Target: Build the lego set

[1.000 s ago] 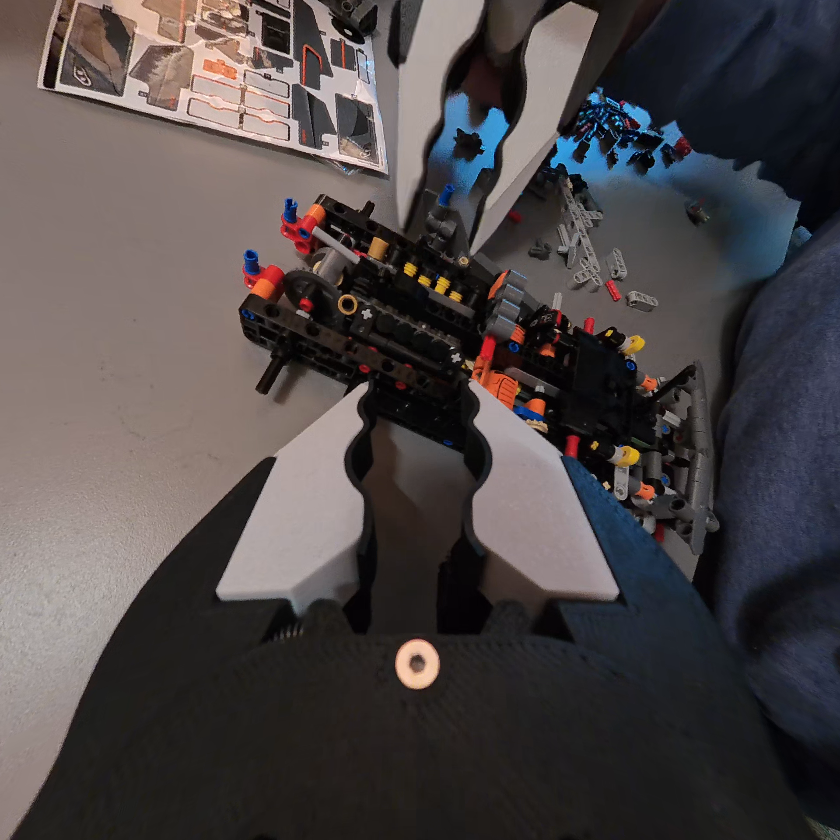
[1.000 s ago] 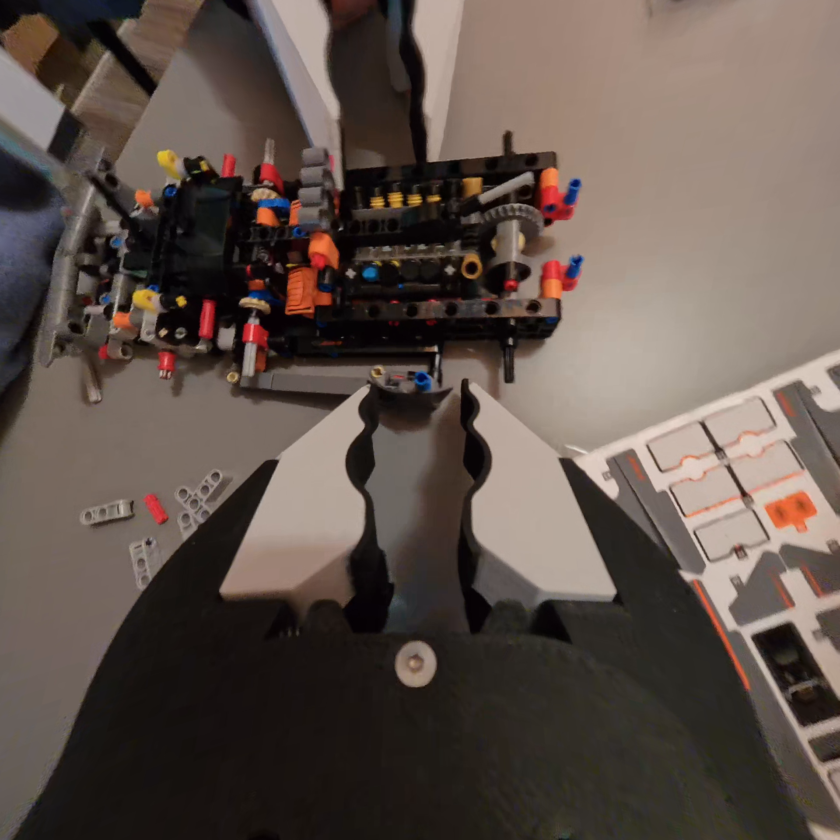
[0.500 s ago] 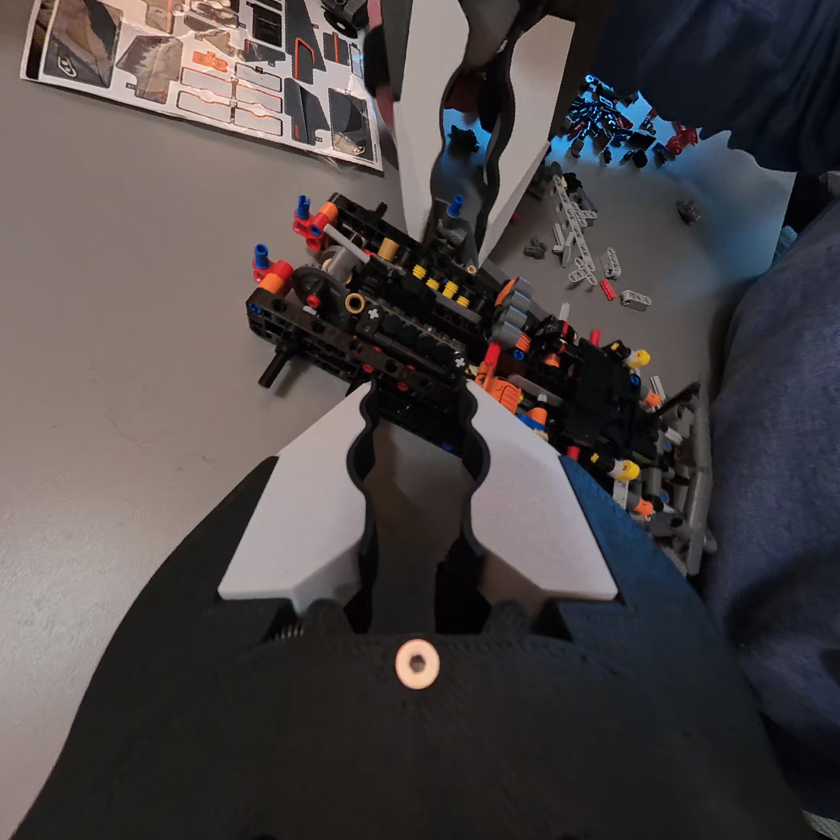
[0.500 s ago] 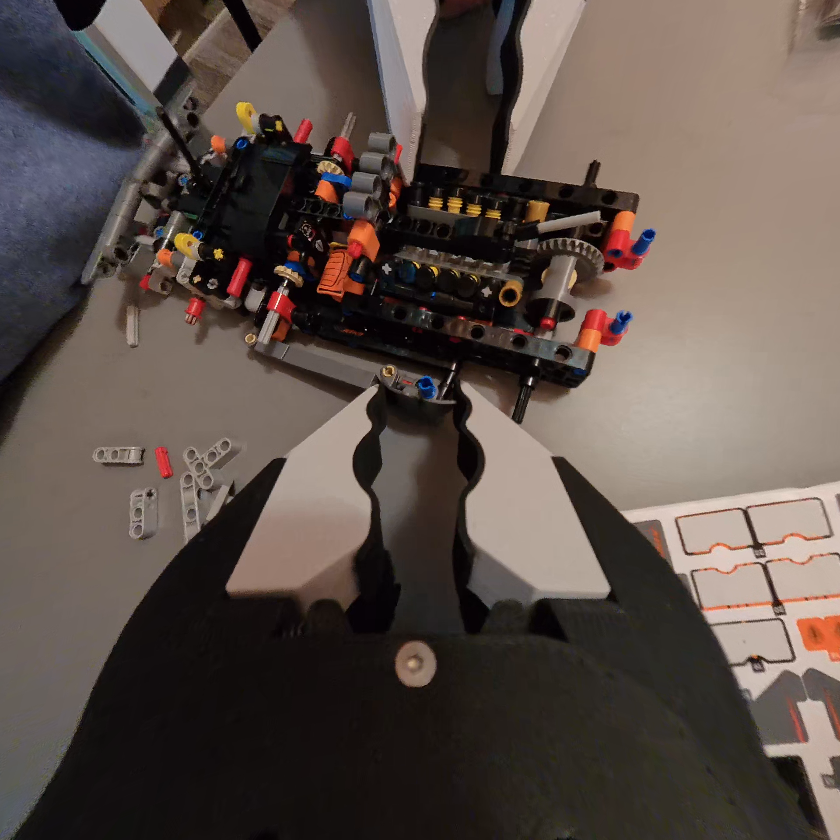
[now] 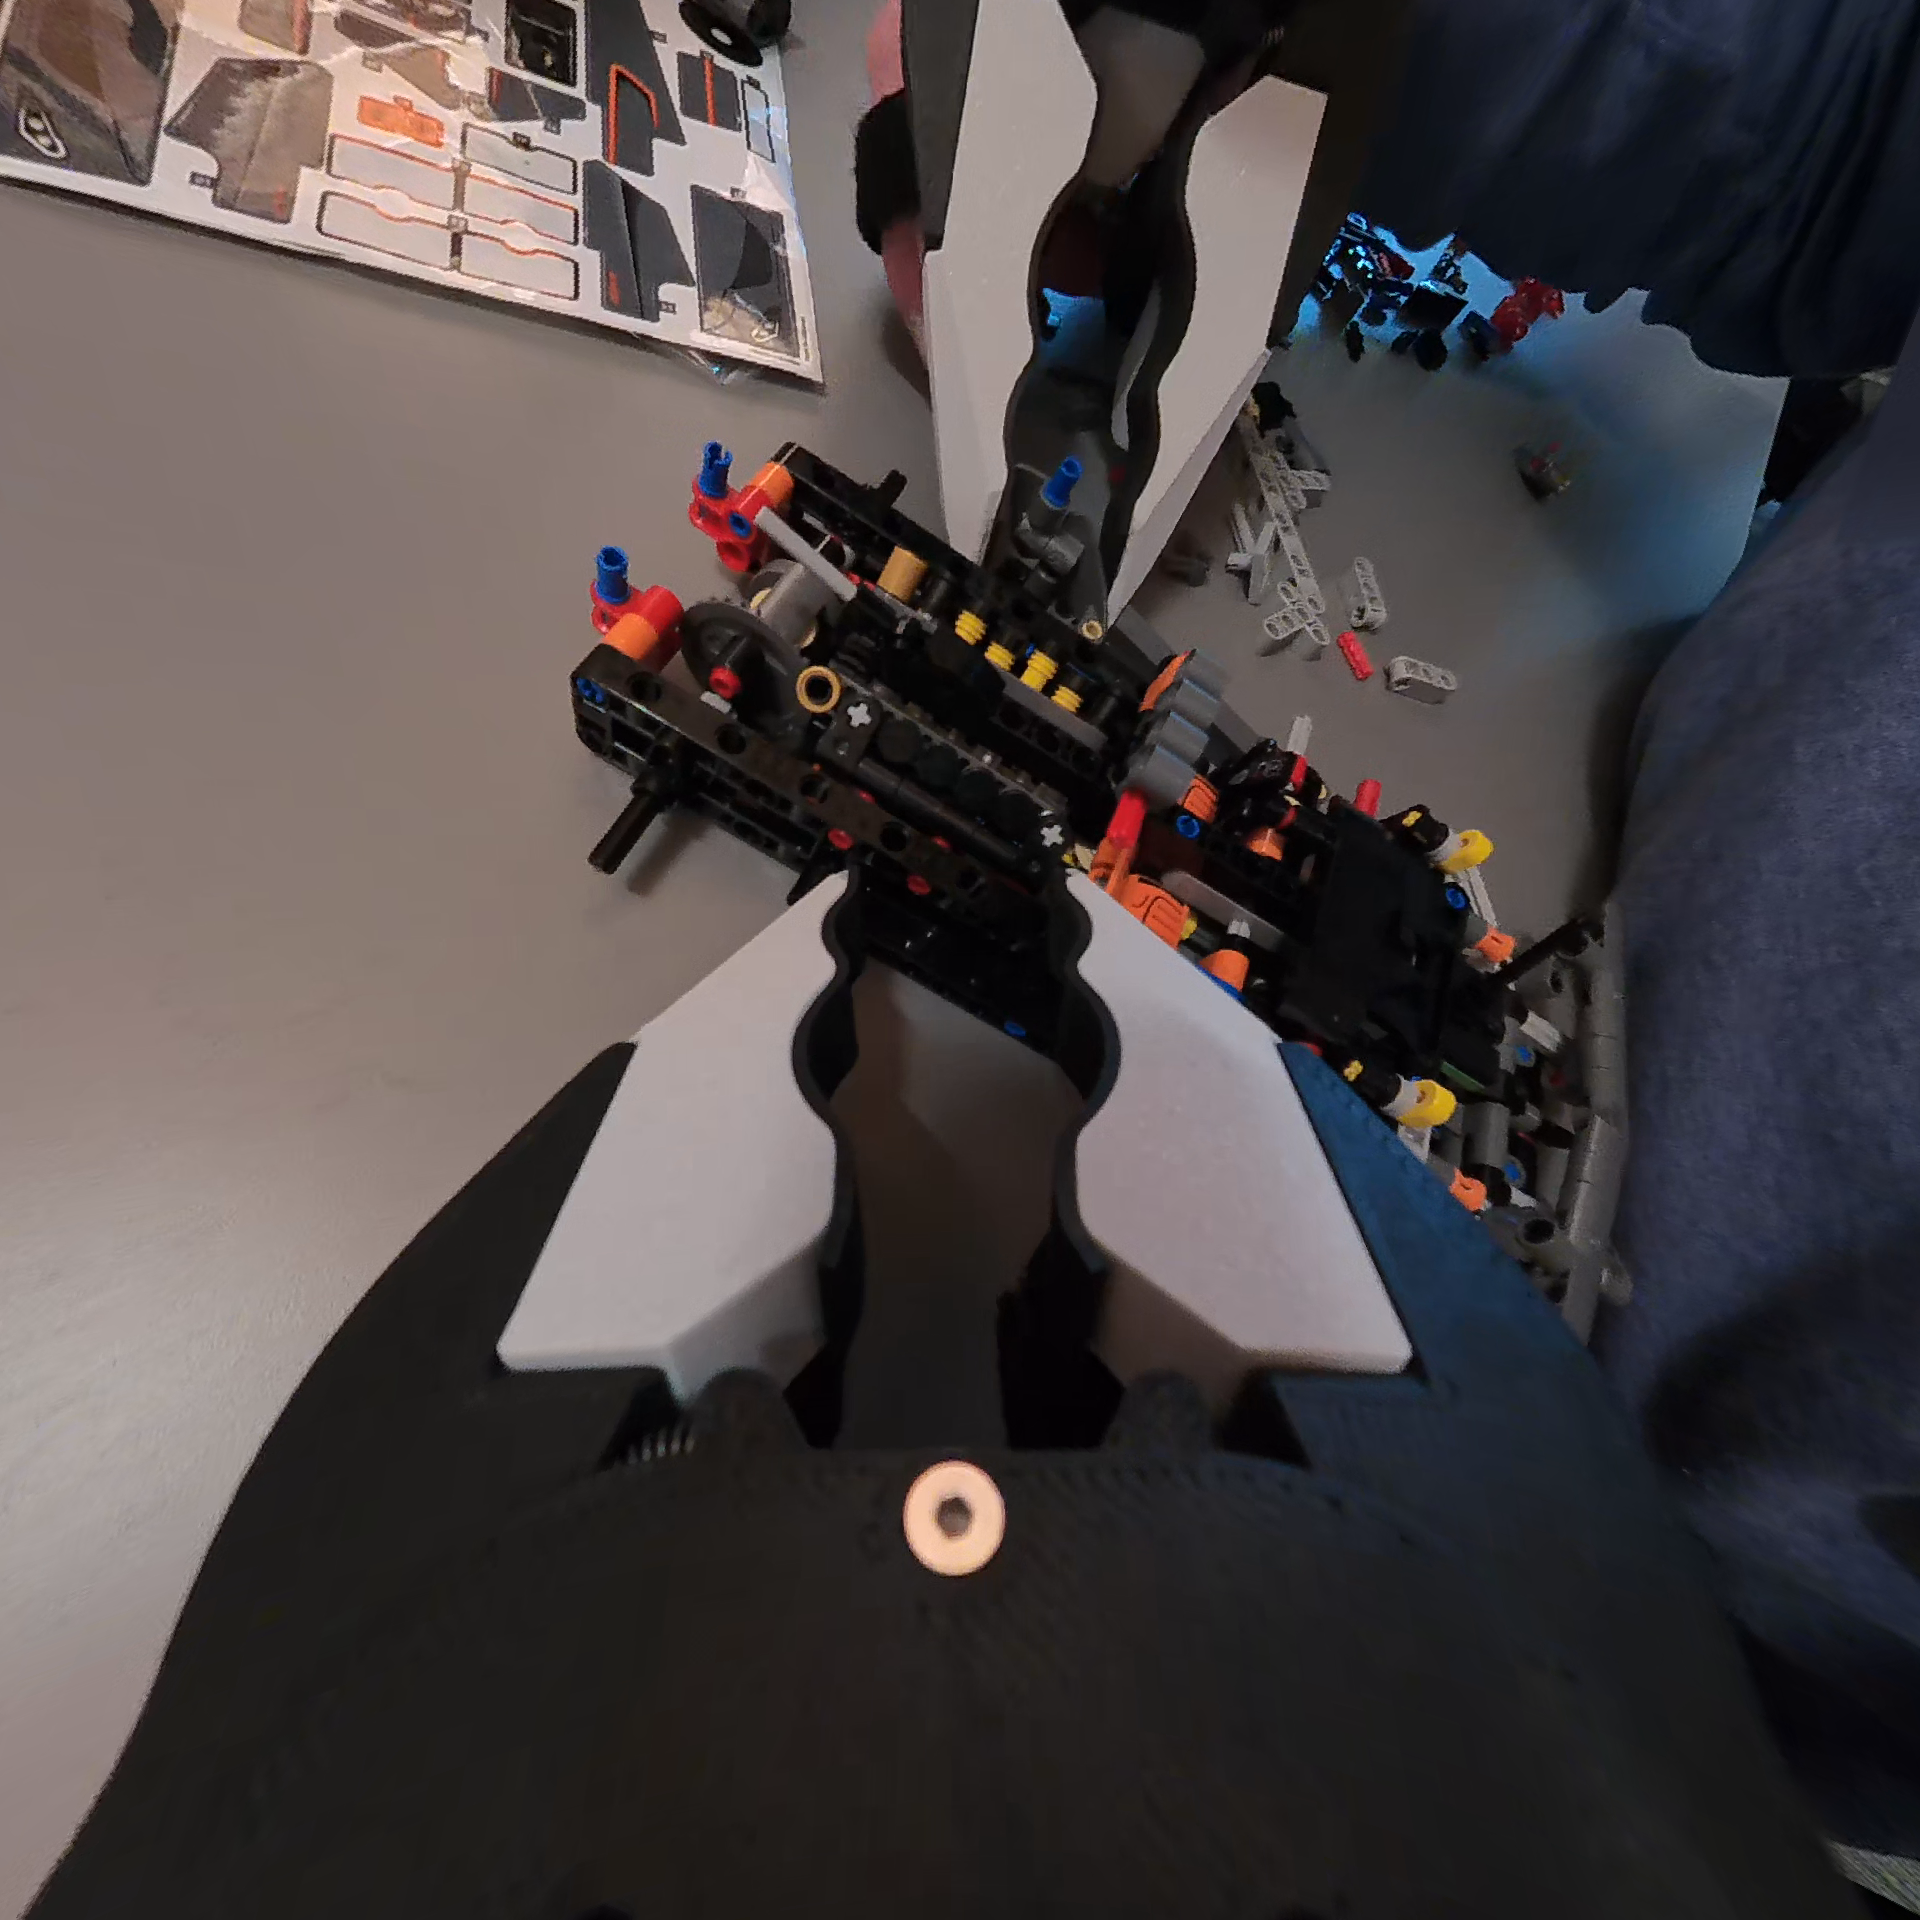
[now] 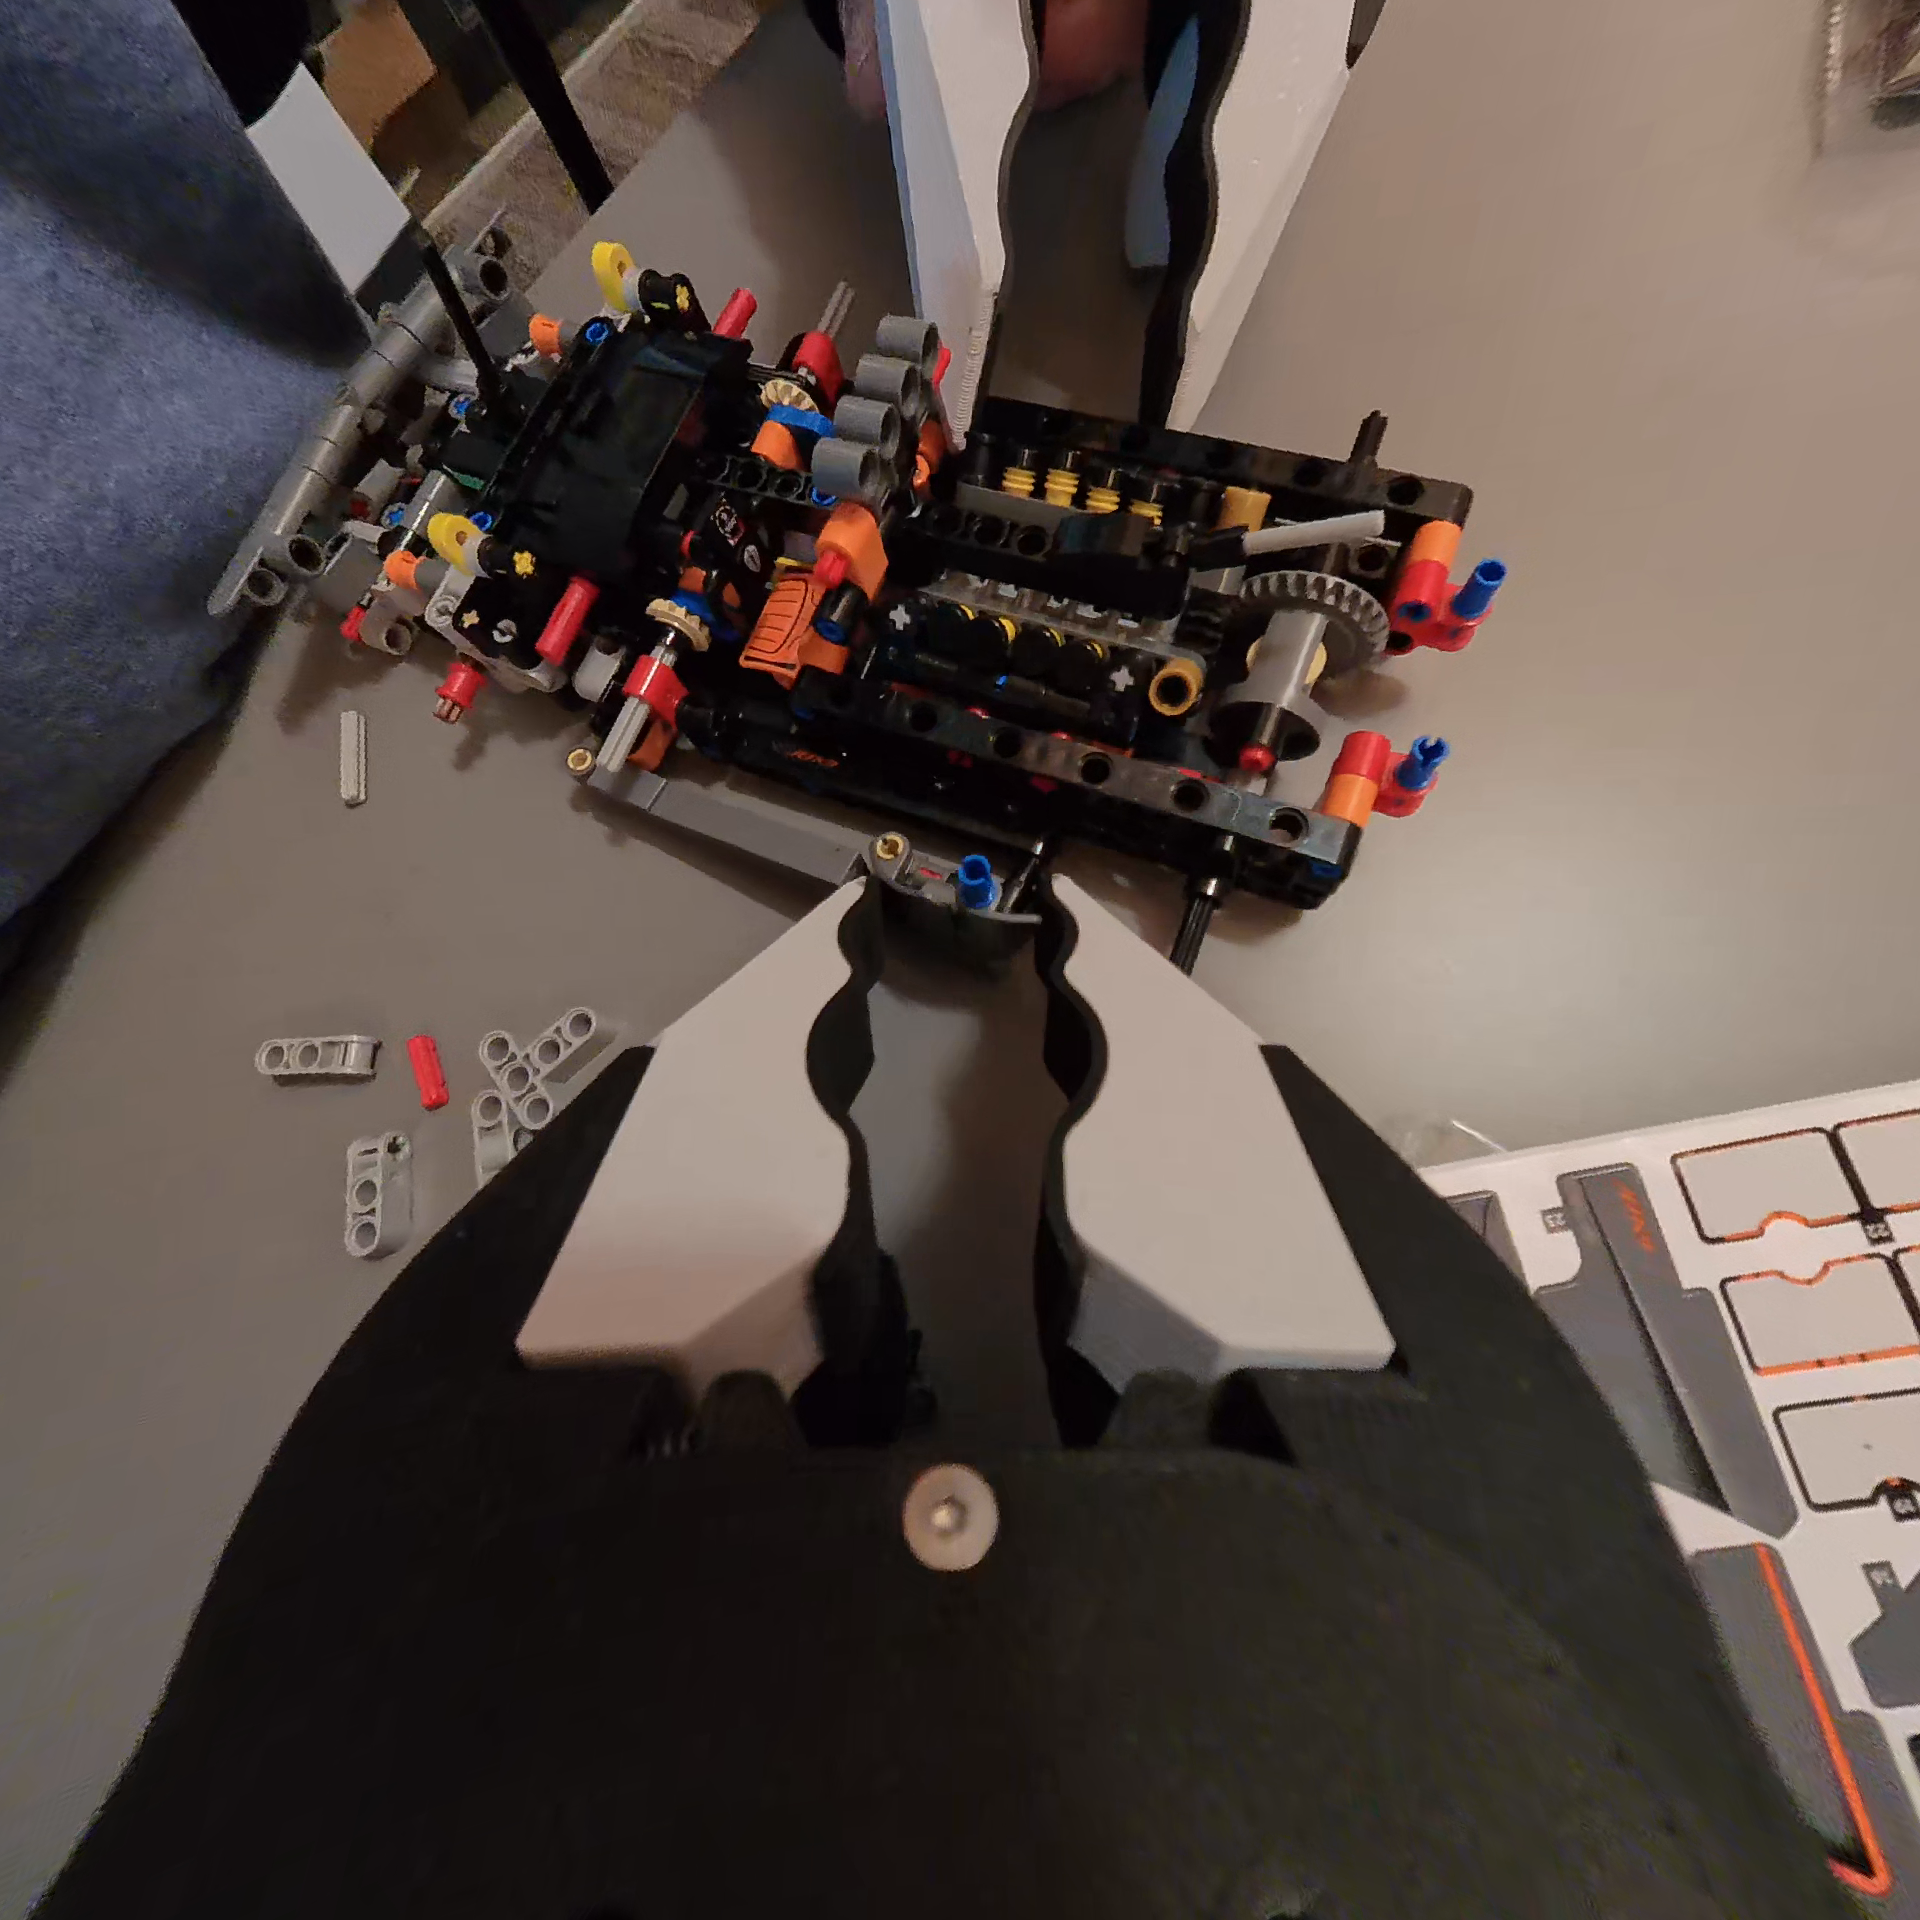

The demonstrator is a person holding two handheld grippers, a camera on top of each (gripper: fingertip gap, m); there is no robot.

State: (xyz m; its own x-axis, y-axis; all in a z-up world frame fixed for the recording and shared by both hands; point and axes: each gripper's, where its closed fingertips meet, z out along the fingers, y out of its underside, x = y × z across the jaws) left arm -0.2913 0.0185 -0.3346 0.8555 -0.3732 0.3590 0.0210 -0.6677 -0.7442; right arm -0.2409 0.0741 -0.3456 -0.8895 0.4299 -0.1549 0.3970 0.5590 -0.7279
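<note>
The half-built lego model [image 5: 935,748], a black frame with orange, red, yellow and blue parts, lies on the grey table; it also shows in the right wrist view [image 6: 1039,644]. My left gripper [image 5: 956,904] is shut on the model's black side frame, and from the right wrist view its fingers [image 6: 956,312] stand at the model's far side. My right gripper [image 6: 956,894] is shut on a small grey piece with a blue pin [image 6: 935,868] at the model's other side, touching the end of a long grey beam [image 6: 727,816]. It comes down from the top in the left wrist view [image 5: 1039,561].
A sticker sheet [image 5: 416,156] lies beyond the model, and beside my right gripper [image 6: 1766,1299]. Loose grey connectors and a red pin [image 6: 364,1060] lie on the table. A pile of dark parts [image 5: 1434,301] is farther off. A person's blue clothing [image 5: 1766,935] borders the model's grey end. My right fingertips sit around 8 cm from my left ones.
The right gripper has tilted and drawn back a little, so the model sits more slanted in its view. Both grippers keep their hold, and the model has barely moved.
</note>
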